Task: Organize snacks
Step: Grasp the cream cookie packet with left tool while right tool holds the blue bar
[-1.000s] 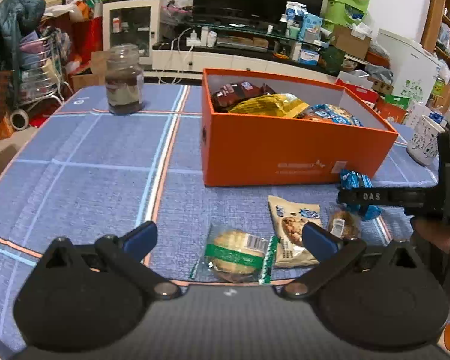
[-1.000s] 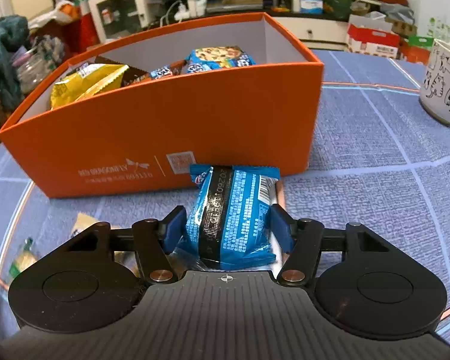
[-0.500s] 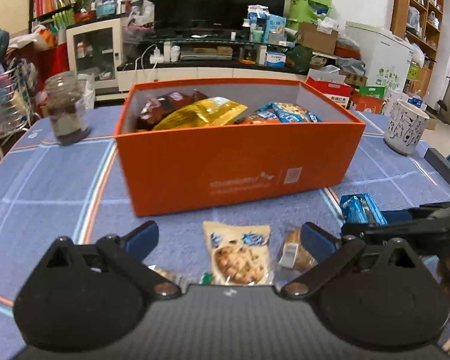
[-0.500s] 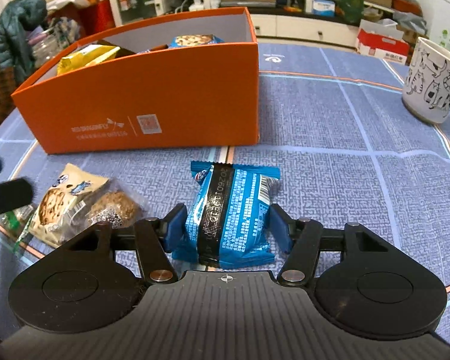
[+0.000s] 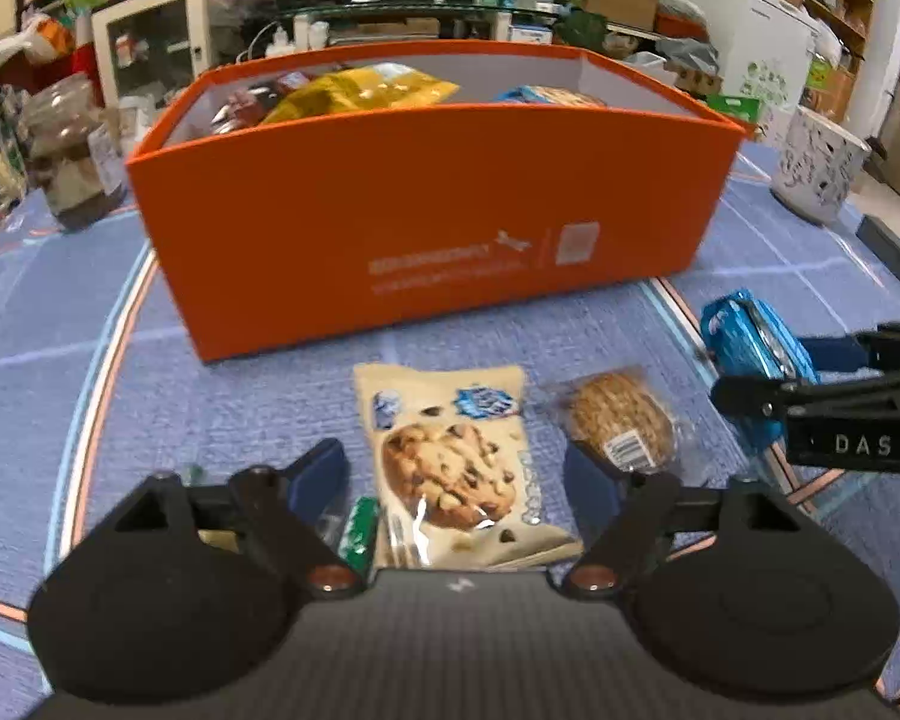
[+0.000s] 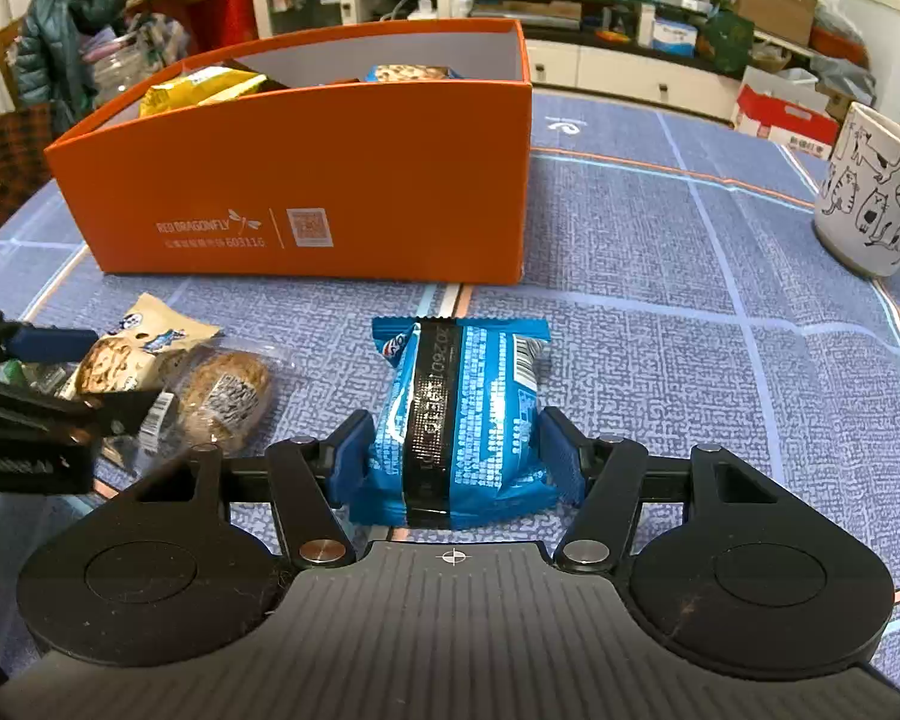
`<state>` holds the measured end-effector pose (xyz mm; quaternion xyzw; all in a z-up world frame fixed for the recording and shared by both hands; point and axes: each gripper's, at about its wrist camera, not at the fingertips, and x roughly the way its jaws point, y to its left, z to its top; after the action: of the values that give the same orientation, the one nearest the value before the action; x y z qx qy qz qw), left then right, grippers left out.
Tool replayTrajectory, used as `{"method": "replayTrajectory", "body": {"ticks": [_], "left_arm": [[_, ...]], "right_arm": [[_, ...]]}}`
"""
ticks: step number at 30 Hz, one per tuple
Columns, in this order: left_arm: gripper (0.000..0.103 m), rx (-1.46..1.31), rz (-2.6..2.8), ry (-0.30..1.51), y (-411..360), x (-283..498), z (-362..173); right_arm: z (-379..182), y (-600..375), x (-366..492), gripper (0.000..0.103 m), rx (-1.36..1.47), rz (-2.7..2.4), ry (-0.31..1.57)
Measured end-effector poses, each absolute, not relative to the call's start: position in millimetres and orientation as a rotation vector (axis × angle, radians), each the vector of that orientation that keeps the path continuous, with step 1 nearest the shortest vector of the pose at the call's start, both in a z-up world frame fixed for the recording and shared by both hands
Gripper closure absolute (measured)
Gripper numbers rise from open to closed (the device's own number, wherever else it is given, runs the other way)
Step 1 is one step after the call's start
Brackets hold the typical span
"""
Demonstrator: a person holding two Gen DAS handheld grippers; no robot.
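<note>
An orange box [image 5: 438,210] [image 6: 306,180] with several snack packets inside stands on the blue tablecloth. In front of it lies a beige chocolate-chip cookie packet [image 5: 456,462] [image 6: 120,354], between the fingers of my left gripper [image 5: 456,480]. The jaws are closing and the pads stand just off the packet's edges. A round oat cookie in clear wrap [image 5: 621,423] [image 6: 222,396] lies to its right. A green-labelled packet [image 5: 360,531] peeks out by the left finger. My right gripper [image 6: 456,456] is shut on a blue packet [image 6: 459,414] [image 5: 750,342], low over the cloth.
A white mug with cat drawings [image 6: 870,192] [image 5: 816,165] stands at the right of the table. A glass jar [image 5: 72,162] stands at the far left behind the box. Shelves, cabinets and cartons crowd the room beyond the table.
My left gripper has moved right and down from the green-labelled packet to the cookie packet, and its jaws have narrowed. My right gripper has drawn the blue packet back from the box.
</note>
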<state>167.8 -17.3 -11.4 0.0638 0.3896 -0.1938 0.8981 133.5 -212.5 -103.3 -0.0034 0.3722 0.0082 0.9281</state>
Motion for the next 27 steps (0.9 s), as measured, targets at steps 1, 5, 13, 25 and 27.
{"method": "replayTrajectory", "body": {"ticks": [1,5,13,25,27], "left_arm": [[0.024,0.155,-0.400,0.800,-20.2,167.1,-12.1],[0.024,0.145,-0.384,0.798,-23.9,168.9,-13.1],[0.025,0.136,-0.351,0.826,-33.2,166.7,-10.2],[0.049,0.143,-0.374,0.823,-35.2,163.3,-7.6],[0.053,0.137,-0.377,0.826,-32.8,163.7,-5.9]], "right_arm": [[-103.3,-211.7,132.9,0.053,-0.012,0.016,0.762],[-103.7,-209.2,132.6,0.053,-0.025,0.011,0.754],[-103.7,-207.9,133.9,0.053,-0.016,-0.013,0.749],[-103.1,-207.5,133.8,0.056,-0.010,-0.014,0.752],[-102.4,-208.1,134.0,0.058,-0.004,-0.013,0.754]]}}
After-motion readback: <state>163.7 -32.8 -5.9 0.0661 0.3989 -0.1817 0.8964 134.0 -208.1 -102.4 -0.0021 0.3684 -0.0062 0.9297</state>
